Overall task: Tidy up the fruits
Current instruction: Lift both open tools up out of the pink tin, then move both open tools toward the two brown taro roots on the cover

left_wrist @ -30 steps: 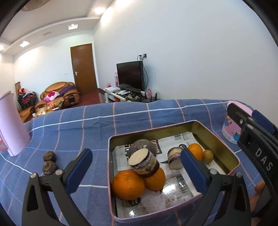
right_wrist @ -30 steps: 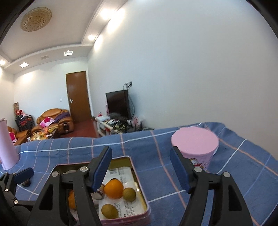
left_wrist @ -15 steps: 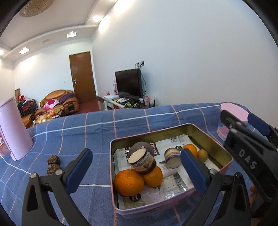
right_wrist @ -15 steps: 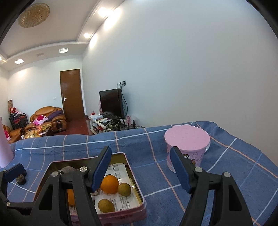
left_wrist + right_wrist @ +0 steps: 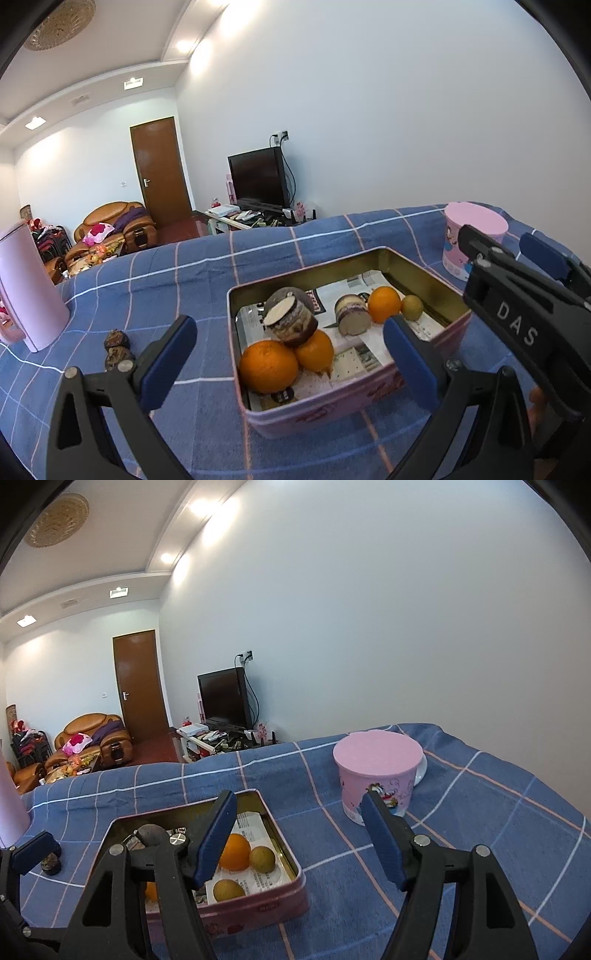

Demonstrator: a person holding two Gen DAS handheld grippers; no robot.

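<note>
Two views are given. From the left wrist, the left claw (image 5: 290, 349) is seen with its blue pads spread wide and nothing held between them. Ahead of it and between its fingers, a pink tin (image 5: 343, 406) with a gold lining is set on the surface (image 5: 166, 273), which is covered by a blue checked cloth. Printed paper is laid inside the tin. At the end nearest the claw, two oranges (image 5: 268, 366) are lain side by side, and a cut piece of dark-skinned root (image 5: 291, 320) is rested on top of them. A second cut piece (image 5: 352, 315), a smaller orange (image 5: 384, 304) and a small green-brown fruit (image 5: 412, 307) are placed farther in, toward the right. Two small dark objects (image 5: 116, 349) are seen on the cloth just beyond the left pad; what they are cannot be told. A tall pink jug (image 5: 27, 288) is stood far to the left, and a pink cup (image 5: 469, 236) far to the right, partly hidden by the right claw (image 5: 517, 254), which is marked DAS.

From the right wrist, the right claw (image 5: 299, 840) is seen parted and empty. The tin (image 5: 266, 906) is found below and left of it, its left pad overlapping the small orange (image 5: 234, 853); two green-brown fruits (image 5: 262, 859) are lain beside that. The pink cup (image 5: 376, 771) is stood just beyond the right pad.
</note>
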